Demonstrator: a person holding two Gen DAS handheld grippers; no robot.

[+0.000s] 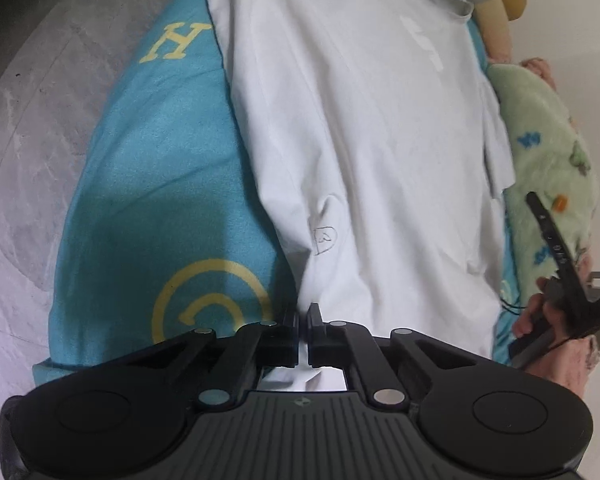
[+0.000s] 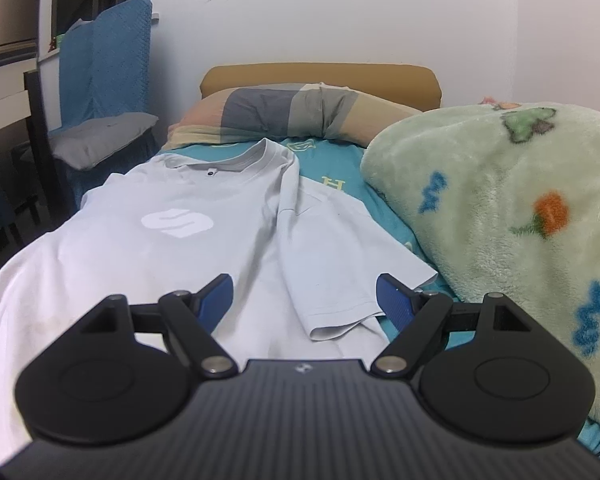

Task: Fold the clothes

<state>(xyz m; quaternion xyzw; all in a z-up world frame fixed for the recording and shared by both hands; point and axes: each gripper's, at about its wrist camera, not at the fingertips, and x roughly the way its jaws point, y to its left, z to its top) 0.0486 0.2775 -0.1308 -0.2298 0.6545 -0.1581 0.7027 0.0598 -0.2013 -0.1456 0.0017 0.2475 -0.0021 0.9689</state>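
Note:
A white T-shirt (image 1: pixel 360 140) lies flat and face up on the bed's teal sheet (image 1: pixel 160 180), collar toward the pillow. My left gripper (image 1: pixel 303 316) is shut on the shirt's bottom hem near its left corner, with white cloth showing between and behind the fingers. In the right wrist view the same T-shirt (image 2: pixel 180 260) shows a white logo, and its right sleeve (image 2: pixel 332 280) is folded inward. My right gripper (image 2: pixel 305 300) hovers open above that sleeve, holding nothing. The hand (image 1: pixel 536 312) carrying it shows at the right edge of the left wrist view.
A fluffy green blanket (image 2: pixel 500 220) is heaped along the bed's right side, close to the shirt. A striped pillow (image 2: pixel 300 116) and tan headboard (image 2: pixel 320 76) lie at the far end. A chair with blue covers (image 2: pixel 104 60) stands left of the bed, over grey floor (image 1: pixel 28 160).

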